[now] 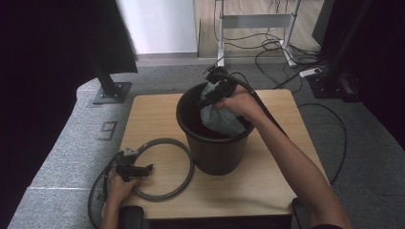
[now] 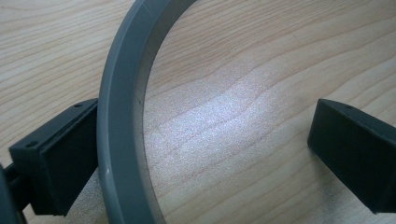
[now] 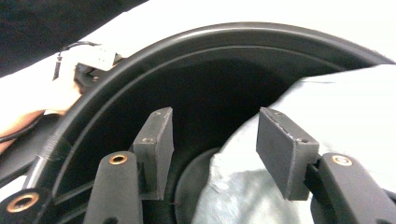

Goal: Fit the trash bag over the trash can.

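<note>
So the wooden tabletop (image 1: 267,186) takes up the middle of the high view, and sitting right about center on it is a dark brown bin (image 1: 215,152) with a grey plastic bag (image 1: 220,120) partly inside, bunched against the right side of the opening and poking up over the far rim. To the lower left of the bin, flat on the wood, there's a grey ring (image 1: 186,179), just beside the bin's base. The person's right arm reaches in from the lower right of the frame up over the bin, and the right hand-held gripper (image 1: 214,93) is at the bin's far rim by the bag; in the right gripper view its jaws stand apart, one over the dark inside and one against the bag, not clamped on anything. The left hand-held gripper (image 1: 138,169) is at the lower left, jaws wide open, straddling the ring's band (image 2: 122,140), which lies just inside the left jaw.
</note>
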A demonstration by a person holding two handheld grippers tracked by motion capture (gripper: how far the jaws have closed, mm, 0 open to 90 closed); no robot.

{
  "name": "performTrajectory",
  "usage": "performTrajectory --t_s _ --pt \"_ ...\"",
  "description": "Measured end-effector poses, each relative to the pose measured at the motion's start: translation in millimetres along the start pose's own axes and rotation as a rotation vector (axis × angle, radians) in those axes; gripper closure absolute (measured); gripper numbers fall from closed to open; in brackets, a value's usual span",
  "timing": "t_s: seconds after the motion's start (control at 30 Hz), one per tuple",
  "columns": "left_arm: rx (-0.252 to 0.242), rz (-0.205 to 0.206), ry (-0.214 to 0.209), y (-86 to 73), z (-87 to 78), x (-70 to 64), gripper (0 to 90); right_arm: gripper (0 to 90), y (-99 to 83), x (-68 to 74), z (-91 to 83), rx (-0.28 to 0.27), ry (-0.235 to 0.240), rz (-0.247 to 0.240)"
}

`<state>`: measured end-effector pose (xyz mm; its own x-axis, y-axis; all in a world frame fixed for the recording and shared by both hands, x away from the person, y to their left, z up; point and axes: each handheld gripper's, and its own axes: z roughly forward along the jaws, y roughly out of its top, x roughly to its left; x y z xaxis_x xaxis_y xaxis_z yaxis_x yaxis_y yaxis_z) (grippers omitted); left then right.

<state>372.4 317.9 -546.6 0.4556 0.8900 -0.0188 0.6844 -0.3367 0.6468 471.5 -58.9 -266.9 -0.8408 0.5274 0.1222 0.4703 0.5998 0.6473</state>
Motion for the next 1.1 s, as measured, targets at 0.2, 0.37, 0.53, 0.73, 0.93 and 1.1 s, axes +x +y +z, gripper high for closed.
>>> performTrajectory --t_s 0.2,0.37,0.53,0.73,0.93,1.1 --pt "0.0 0.0 0.0 0.0 0.0 0.0 0.0 41.2 -5.3 -14.9 -28.5 -0.013 -0.098 0.015" --pt "0.0 0.0 0.0 0.0 0.0 0.0 0.0 40.5 -13.9 -24.3 -43.5 -0.006 -0.152 0.034" --pt "0.0 0.0 0.0 0.0 0.0 -0.1 0.0 40.4 -34.1 -42.7 -55.3 -0.003 -0.21 0.072" --pt "0.0 -0.001 0.001 0.0 0.1 -0.1 0.0 42.4 -58.5 -61.8 -64.9 -0.013 -0.321 0.106" --pt "-0.001 -0.002 0.002 0.0 0.1 -0.3 0.0 70.0 -77.1 -66.3 -57.9 0.024 -0.309 0.096" --pt "-0.001 -0.002 0.002 0.0 0.1 -0.3 0.0 77.3 -71.7 -59.9 -62.5 0.013 -0.359 0.073"
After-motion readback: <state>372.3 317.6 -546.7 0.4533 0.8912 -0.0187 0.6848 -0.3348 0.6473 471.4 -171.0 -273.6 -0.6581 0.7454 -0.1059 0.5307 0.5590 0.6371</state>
